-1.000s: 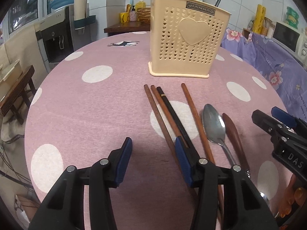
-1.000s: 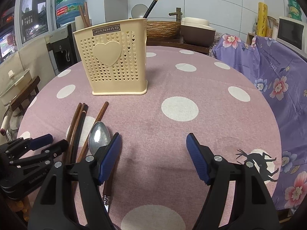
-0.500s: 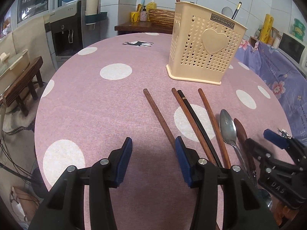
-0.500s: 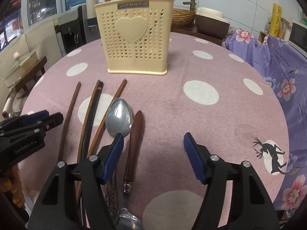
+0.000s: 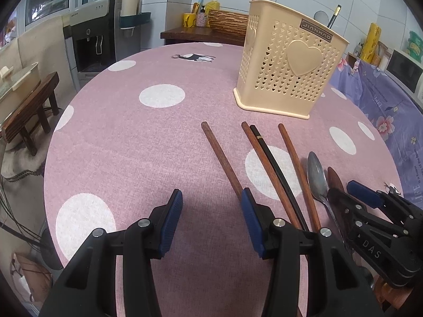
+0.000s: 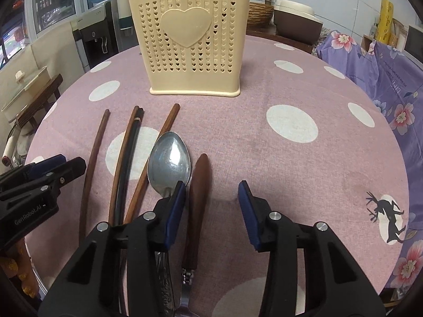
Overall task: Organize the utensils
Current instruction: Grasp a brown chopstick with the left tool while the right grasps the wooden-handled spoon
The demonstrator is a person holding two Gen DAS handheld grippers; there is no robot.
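A cream perforated utensil holder (image 5: 288,71) (image 6: 194,39) stands upright at the table's far side. Before it lie several chopsticks (image 5: 269,158) (image 6: 127,158), a metal spoon (image 6: 169,158) (image 5: 316,174) and a brown-handled utensil (image 6: 198,192) (image 5: 335,178). My right gripper (image 6: 211,189) (image 5: 343,189) straddles the brown handle, which lies near its left finger without being pressed. Its jaws are closing. The left finger covers the spoon's neck. My left gripper (image 5: 211,198) (image 6: 70,161) stands open over bare cloth, its right finger above the leftmost chopstick (image 5: 222,155).
The round table wears a pink cloth with white dots (image 6: 290,124). A purple flowered cloth (image 6: 383,66) covers something to the right. A water dispenser (image 5: 92,34) and a low wooden stool (image 5: 29,105) stand off to the left, beyond the table's edge.
My right gripper has come down and left over the spoon and brown handle, and its jaws have narrowed. The leftmost chopstick now lies apart from the others. The left gripper's opening is unchanged.
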